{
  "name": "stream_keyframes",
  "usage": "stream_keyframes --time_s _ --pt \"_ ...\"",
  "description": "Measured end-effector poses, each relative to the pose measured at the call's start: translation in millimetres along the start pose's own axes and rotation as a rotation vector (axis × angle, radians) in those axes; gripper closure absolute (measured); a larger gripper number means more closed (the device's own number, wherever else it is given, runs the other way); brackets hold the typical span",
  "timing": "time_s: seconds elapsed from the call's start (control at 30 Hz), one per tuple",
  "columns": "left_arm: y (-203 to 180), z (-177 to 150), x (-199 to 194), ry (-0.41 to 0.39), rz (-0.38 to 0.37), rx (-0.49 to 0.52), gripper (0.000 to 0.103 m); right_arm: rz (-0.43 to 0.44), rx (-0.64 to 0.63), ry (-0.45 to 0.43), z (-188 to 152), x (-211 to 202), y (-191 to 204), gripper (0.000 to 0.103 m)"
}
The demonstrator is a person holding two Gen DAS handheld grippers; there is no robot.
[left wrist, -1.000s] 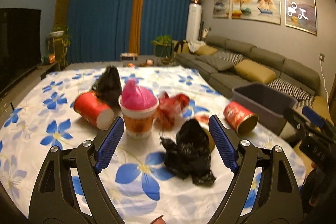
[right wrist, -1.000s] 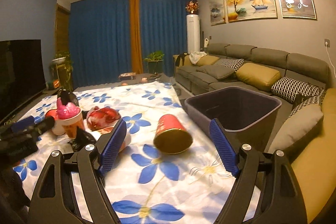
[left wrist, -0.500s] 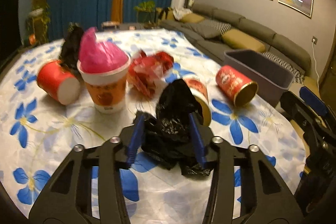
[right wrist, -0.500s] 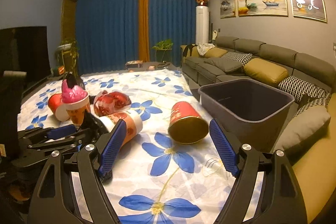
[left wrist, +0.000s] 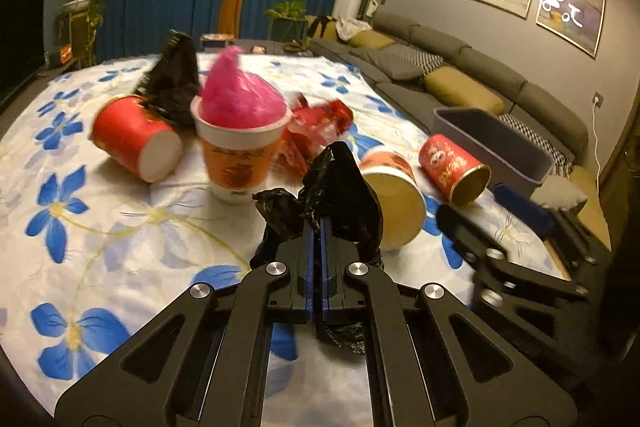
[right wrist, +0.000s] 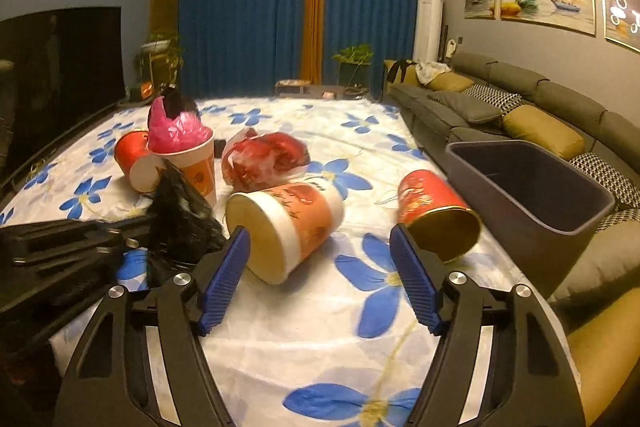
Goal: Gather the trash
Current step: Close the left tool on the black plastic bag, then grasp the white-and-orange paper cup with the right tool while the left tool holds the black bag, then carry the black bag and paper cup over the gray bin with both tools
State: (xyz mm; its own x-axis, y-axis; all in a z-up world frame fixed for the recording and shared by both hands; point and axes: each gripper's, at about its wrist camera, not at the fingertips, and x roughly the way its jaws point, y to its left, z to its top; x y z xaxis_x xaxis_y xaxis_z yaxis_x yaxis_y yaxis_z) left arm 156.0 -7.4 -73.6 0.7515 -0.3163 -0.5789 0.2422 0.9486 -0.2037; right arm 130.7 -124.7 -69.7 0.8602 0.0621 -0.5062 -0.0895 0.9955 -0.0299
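Trash all over the flowery worktop (right wrist: 340, 339): the crumpled black bag (left wrist: 340, 195) sits near the front edge, and the left gripper (left wrist: 316, 227) has its jaws clamped tight on it. The right gripper (right wrist: 320, 279) has jaws apart with nothing between them, having just narrowed a bit, hovering before a tipped paper cup (right wrist: 288, 223). Grey bin (right wrist: 532, 187) stands beside the worktop.
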Motion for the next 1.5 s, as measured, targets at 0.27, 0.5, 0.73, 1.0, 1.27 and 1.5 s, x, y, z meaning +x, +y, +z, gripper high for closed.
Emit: stream_keyframes --time_s 0.27,0.5,0.73,1.0,1.27,1.5 --pt "16 7 -37 -0.09 0.031 -0.018 0.101 -0.039 -0.025 0.096 7 32 10 0.067" --pt "27 5 -50 -0.118 0.038 -0.028 0.101 -0.061 -0.028 0.114 4 34 9 0.097" --pt "31 4 -60 -0.134 0.038 -0.035 0.101 -0.068 -0.019 0.056 2 13 4 0.099" --pt "31 4 -74 -0.157 0.043 -0.036 0.101 -0.026 0.008 -0.03 10 -24 2 0.099" --pt "21 8 -86 -0.185 0.047 -0.021 0.101 -0.007 0.036 -0.077 13 -49 -6 0.099" --pt "5 17 -87 -0.206 0.038 0.013 0.101 -0.009 0.07 -0.116 13 -66 -25 0.099"
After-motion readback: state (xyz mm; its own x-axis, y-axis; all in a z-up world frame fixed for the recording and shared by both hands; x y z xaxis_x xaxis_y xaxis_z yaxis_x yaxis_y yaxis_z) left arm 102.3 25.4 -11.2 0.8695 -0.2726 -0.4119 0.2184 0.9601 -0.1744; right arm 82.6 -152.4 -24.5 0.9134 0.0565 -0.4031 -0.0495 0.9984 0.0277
